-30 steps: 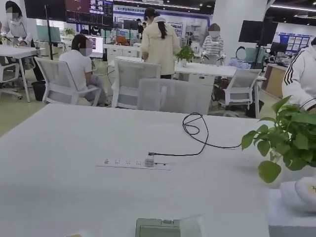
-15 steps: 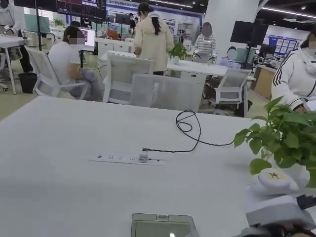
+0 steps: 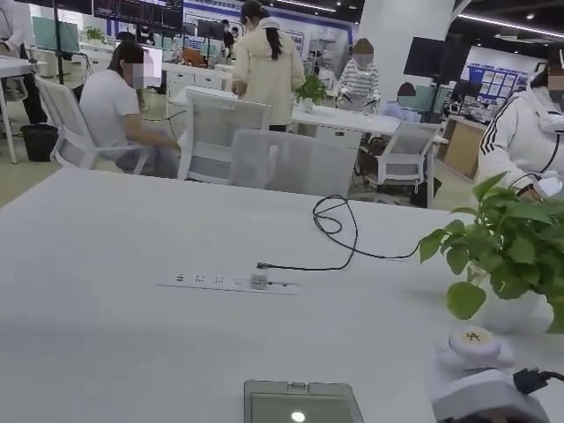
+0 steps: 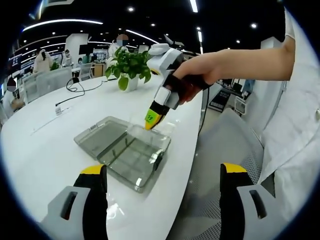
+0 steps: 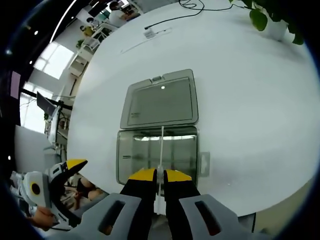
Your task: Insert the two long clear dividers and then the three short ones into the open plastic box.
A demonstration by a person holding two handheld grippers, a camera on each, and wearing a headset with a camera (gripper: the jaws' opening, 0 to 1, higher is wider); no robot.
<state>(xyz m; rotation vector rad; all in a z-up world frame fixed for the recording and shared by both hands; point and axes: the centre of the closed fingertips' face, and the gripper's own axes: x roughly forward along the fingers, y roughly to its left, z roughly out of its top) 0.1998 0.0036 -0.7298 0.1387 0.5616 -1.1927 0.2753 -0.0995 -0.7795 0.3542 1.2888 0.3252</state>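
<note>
The right gripper (image 5: pixel 156 175) has its jaws pinched shut on a clear divider (image 5: pixel 161 150), which shows edge-on as a thin line. It runs from the jaws across the middle of the open box (image 5: pixel 137 150) toward the hinge side. Whether it sits in slots or hangs just above the tray, I cannot tell.

The box lies near the front edge of the white tabletop (image 5: pixel 240 100). Its lid (image 5: pixel 160 100) is folded back flat on the far side, still joined to the tray.

The left gripper (image 4: pixel 162 170) is off to the left of the box, apart from it, with jaws spread wide and nothing between them. From its view, a hand (image 4: pixel 200 77) holds the right gripper tilted down, its yellow tips over the box's far side.

Further out on the tabletop lies a white power strip (image 3: pixel 231 283), with a black cable (image 3: pixel 348 233) looping away from it. To the right stands a leafy plant (image 3: pixel 502 247) in a white pot. Beyond the tabletop are white chairs (image 3: pixel 220 141), more desks and several people (image 3: pixel 264 66).
</note>
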